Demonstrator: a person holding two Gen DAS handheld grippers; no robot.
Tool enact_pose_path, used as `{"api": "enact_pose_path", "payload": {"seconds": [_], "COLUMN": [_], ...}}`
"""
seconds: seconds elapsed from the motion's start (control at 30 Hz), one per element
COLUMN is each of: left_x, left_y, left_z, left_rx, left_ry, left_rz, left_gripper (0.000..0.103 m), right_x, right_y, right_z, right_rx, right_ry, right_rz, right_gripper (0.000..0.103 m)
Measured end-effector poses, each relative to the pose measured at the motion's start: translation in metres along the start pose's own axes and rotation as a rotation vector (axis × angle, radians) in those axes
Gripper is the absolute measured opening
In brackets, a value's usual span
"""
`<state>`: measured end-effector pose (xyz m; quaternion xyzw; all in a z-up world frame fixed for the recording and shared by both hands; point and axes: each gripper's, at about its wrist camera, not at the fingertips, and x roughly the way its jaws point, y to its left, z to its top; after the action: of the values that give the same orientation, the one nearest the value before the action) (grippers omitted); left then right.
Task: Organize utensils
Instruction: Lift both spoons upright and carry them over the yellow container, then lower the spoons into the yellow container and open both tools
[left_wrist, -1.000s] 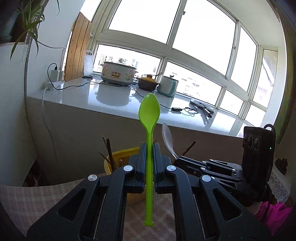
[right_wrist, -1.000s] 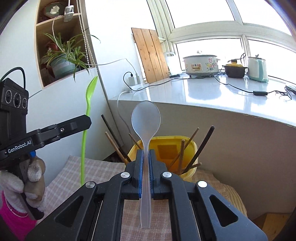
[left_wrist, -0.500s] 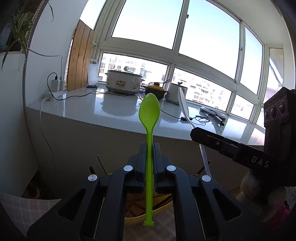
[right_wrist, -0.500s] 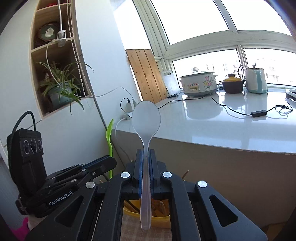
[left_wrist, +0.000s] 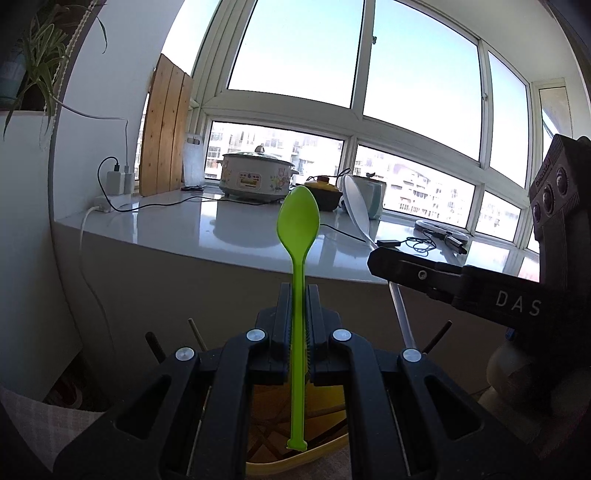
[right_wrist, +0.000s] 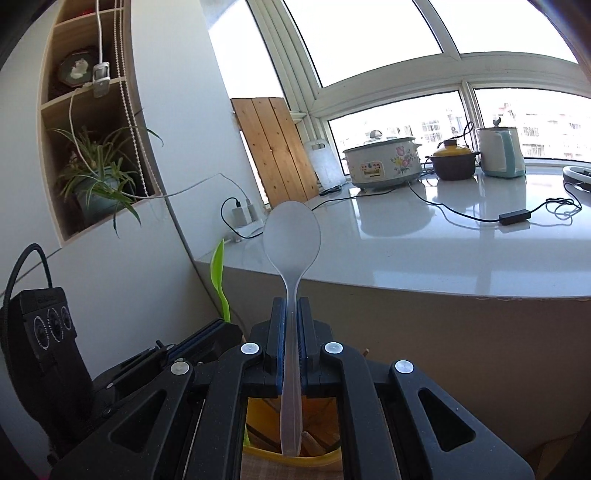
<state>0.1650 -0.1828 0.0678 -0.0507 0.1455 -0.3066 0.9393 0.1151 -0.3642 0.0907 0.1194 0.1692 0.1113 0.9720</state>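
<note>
Left gripper (left_wrist: 295, 321): clamps green spoon (left_wrist: 298, 266), upright.
Right gripper (right_wrist: 291, 332): clamps clear spoon (right_wrist: 291, 254), upright.
Yellow holder (left_wrist: 295, 459): directly below both handle ends.

chopsticks (left_wrist: 436, 334) crowd yellow holder (right_wrist: 291, 459), right claw (left_wrist: 380, 256) close alongside

A floral white slow cooker (right_wrist: 384, 162), brown lidded clay pot (right_wrist: 453, 164) and pale blue kettle (right_wrist: 501, 151) are sitting along the glossy white counter (right_wrist: 424, 236).
</note>
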Motion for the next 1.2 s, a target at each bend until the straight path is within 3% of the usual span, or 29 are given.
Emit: {"api": "enact_pose_path", "payload": {"seconds": [0.57,0.93,1.2], "left_x": [-0.006,-0.017,-0.026], "left_y": [-0.001,0.000,0.019], "left_z": [-0.004,-0.013,-0.019], "left_rx": [0.023,0.044,-0.030], "left_ry": [-0.068,-0.059,-0.037], "left_rz": [0.019,0.007,-0.012], "left_gripper": [0.004,0.004,0.004], "right_x": [0.010,0.014,0.026], "right_y": [0.012,0.014,0.024], "right_z": [-0.001,-0.002,-0.013], "right_rx": [-0.040,-0.055,-0.088], "right_ry": [-0.001,0.005,0.029], "right_rz": [-0.017,-0.028,-0.032], "right_gripper": [0.004,0.004,0.004]}}
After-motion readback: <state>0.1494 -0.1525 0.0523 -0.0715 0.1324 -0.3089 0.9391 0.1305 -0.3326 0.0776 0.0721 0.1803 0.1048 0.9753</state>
